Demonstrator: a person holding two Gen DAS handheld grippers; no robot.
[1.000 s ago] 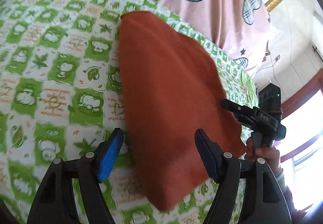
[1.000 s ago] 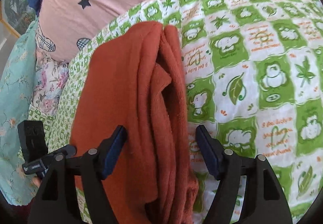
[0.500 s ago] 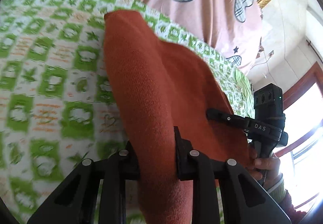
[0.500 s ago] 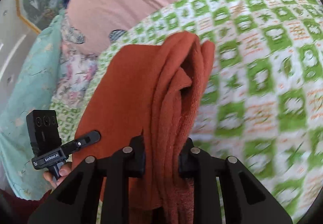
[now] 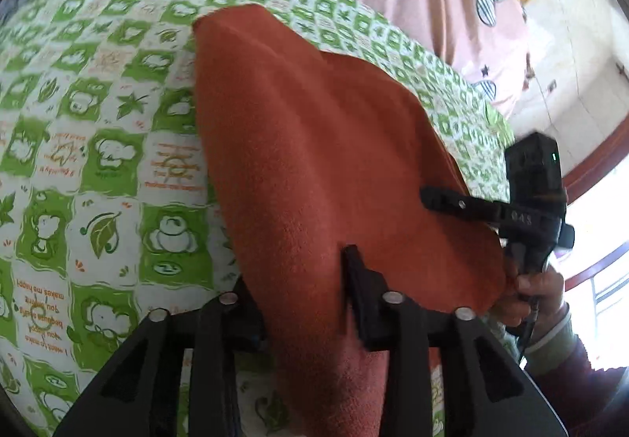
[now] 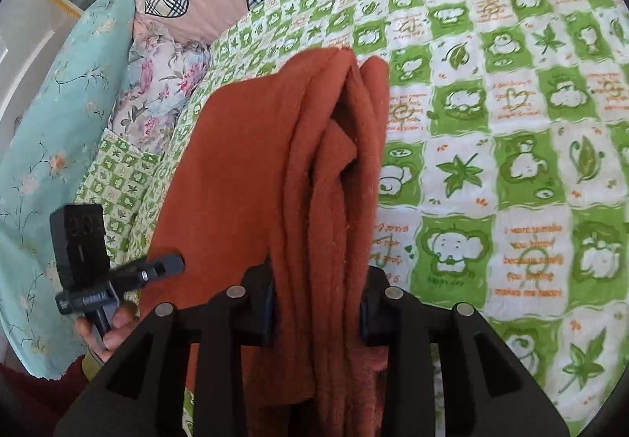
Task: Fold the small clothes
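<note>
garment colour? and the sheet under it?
Garment rust-orange; sheet green-and-white checks with cartoon prints. Right wrist view.

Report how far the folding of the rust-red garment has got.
Done: the rust-red garment already lies in several stacked layers on the green checked sheet. In hand: the left hand-held gripper and the right hand-held gripper are each shut on its near edge. Left: carry that edge over, then release.

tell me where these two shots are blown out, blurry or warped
Left wrist view: the window at right is blown out white, the checks of the green bedspread bow with fisheye distortion, and the lower edge is soft. Right wrist view: evenly lit, the orange garment sharp, the same curved distortion, dark vignette in the corners.
</note>
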